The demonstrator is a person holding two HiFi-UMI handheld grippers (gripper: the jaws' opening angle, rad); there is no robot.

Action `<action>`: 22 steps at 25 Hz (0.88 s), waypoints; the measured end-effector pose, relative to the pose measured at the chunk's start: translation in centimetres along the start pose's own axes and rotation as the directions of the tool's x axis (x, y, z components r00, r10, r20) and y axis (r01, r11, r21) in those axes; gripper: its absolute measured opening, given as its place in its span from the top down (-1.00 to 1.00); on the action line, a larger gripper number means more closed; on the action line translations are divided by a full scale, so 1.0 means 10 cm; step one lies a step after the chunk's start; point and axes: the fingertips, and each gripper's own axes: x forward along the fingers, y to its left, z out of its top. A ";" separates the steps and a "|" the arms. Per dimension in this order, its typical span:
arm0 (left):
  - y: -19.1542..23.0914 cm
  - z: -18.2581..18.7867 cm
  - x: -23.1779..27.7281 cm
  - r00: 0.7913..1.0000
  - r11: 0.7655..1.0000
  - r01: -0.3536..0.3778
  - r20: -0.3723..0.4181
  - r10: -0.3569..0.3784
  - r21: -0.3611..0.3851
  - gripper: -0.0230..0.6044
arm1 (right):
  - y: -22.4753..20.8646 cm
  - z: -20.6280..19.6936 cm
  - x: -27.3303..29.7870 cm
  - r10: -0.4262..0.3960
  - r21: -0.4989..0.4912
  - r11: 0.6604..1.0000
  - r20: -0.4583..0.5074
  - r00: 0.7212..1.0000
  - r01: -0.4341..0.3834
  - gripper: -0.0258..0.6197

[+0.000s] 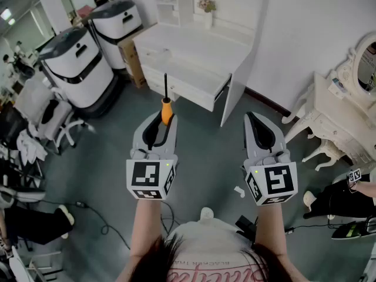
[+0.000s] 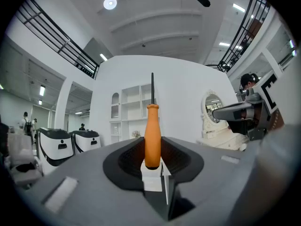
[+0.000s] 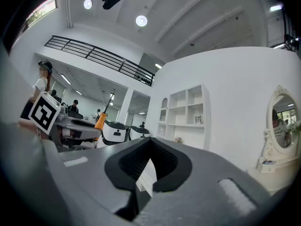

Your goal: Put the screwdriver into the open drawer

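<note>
Where the person's forearms [image 1: 147, 228] reach forward at six o'clock in the head view, a gripper is held in each hand, both roughly level above the grey floor [image 1: 205, 157]. The left gripper [image 1: 166, 122] is seen pinching the screwdriver [image 1: 167, 109] by the lower end of its orange handle. The tool is held upright between the pads, and its dark shaft rises clear of the jaw tips. The right gripper [image 1: 259, 121], at three o'clock of the left one and well apart from it, is seen with its jaws pressed together and nothing between them.

Beyond the screwdriver, at twelve o'clock, the open drawer [image 1: 179, 81] is found pulled out from the front of a white counter [image 1: 200, 46]. The screwdriver is not in the drawer and is held apart from it. A vase of flowers [image 1: 207, 9] is set at the back of the counter top, and white shelves [image 1: 167, 2] are seen at its nine o'clock. At ten o'clock of the grippers, two white and grey machines [image 1: 79, 69] are parked side by side on the floor. At two o'clock, a white vanity [image 1: 335, 122] with an oval mirror [image 1: 365, 63] is placed by the wall.
</note>
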 end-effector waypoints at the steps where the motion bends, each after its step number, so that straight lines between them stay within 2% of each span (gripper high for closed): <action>1: -0.01 0.00 0.05 1.000 1.000 -0.009 0.000 0.009 0.002 0.52 | -0.04 -0.02 0.03 0.008 0.000 1.000 0.000 1.000 -0.008 0.92; 9: -0.08 0.01 0.33 0.999 0.999 -0.033 -0.002 0.033 0.009 0.52 | -0.29 -0.11 0.14 0.019 0.003 1.000 -0.001 1.000 -0.019 0.92; 14: -0.08 0.02 0.42 0.999 0.999 -0.036 0.012 0.036 0.003 0.52 | -0.39 -0.04 0.11 0.035 0.011 0.999 0.059 0.998 -0.036 0.92; 22: 0.09 -0.01 0.68 0.999 0.999 -0.041 0.009 0.041 0.009 0.52 | -0.51 -0.16 0.37 0.011 0.005 1.000 0.033 0.999 -0.011 0.92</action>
